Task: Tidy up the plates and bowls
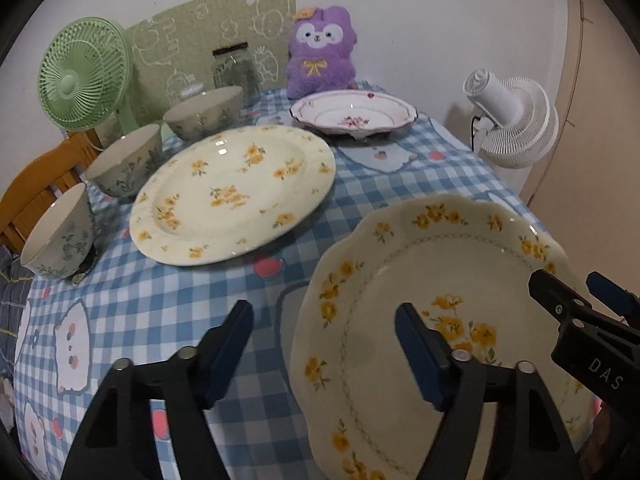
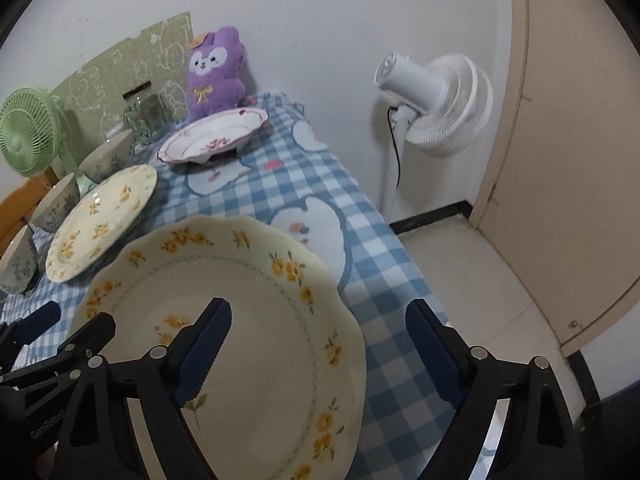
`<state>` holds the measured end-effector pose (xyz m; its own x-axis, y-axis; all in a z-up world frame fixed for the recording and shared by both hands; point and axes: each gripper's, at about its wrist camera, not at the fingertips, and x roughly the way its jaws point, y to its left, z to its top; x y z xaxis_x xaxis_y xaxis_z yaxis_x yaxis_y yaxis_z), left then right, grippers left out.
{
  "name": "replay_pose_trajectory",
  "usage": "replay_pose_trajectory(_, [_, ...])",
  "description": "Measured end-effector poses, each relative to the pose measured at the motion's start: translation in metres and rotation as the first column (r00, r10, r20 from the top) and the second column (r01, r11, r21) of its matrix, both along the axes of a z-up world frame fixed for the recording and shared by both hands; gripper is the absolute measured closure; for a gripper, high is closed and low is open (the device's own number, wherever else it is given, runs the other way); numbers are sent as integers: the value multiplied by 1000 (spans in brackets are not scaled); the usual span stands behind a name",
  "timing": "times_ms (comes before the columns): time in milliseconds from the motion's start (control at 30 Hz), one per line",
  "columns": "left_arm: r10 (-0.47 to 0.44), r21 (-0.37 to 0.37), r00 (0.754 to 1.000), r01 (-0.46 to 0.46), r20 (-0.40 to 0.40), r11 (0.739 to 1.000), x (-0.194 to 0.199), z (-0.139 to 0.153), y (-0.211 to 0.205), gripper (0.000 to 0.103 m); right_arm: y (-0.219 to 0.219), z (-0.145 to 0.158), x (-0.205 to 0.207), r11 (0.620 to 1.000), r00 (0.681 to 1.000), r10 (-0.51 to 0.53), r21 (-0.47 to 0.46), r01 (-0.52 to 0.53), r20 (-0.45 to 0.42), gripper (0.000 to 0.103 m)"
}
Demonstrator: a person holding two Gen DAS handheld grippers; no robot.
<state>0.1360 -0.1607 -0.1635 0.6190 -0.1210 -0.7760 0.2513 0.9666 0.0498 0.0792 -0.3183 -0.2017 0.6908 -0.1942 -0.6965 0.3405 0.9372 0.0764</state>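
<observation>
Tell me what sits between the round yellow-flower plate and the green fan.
Three floral bowls in a row, between the round plate and the green fan; clearest in the left wrist view.

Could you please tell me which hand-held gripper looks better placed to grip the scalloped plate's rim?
Either: the left hand-held gripper straddles the scalloped plate's left rim, the right its right; both open.

A lived-in home, most likely a dining corner of a small room, is indicated. A table is covered by a blue-and-white checked tablecloth (image 1: 168,296) printed with cartoon figures. Behind the tablecloth, against the plain white wall, a purple plush rabbit toy (image 1: 320,52) and a clear glass jar (image 1: 234,70) are seen. To its left, a small green desk fan (image 1: 84,76) and an orange wooden chair back (image 1: 40,184) are placed; to its right, a white standing fan (image 2: 432,108), a tiled floor (image 2: 480,264) and a beige door (image 2: 568,160) are visible.
</observation>
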Motion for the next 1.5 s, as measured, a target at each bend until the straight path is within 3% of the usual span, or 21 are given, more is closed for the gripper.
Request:
replay_pose_trajectory(167, [-4, 6, 999, 4, -41, 1000, 6, -10, -3, 45, -3, -10, 3, 999, 999, 8, 32, -7, -34, 26])
replay_pose_trajectory(433, [-26, 4, 999, 26, -46, 1000, 5, -11, -7, 53, -2, -16, 9, 998, 998, 30, 65, -26, -60, 48])
replay_pose_trajectory(633, [5, -24, 997, -7, -79, 1000, 11, -9, -3, 59, -1, -15, 12, 997, 997, 23, 70, -18, -76, 48])
replay_pose_trajectory(900, [50, -26, 997, -52, -63, 998, 19, -9, 5, 59, 6, -14, 23, 997, 996, 29, 75, -23, -82, 48])
replay_pose_trajectory(1500, [44, -27, 997, -46, -70, 999, 28, -9, 7, 58, 8, -13, 36, 995, 995, 23, 103, -12, -101, 48])
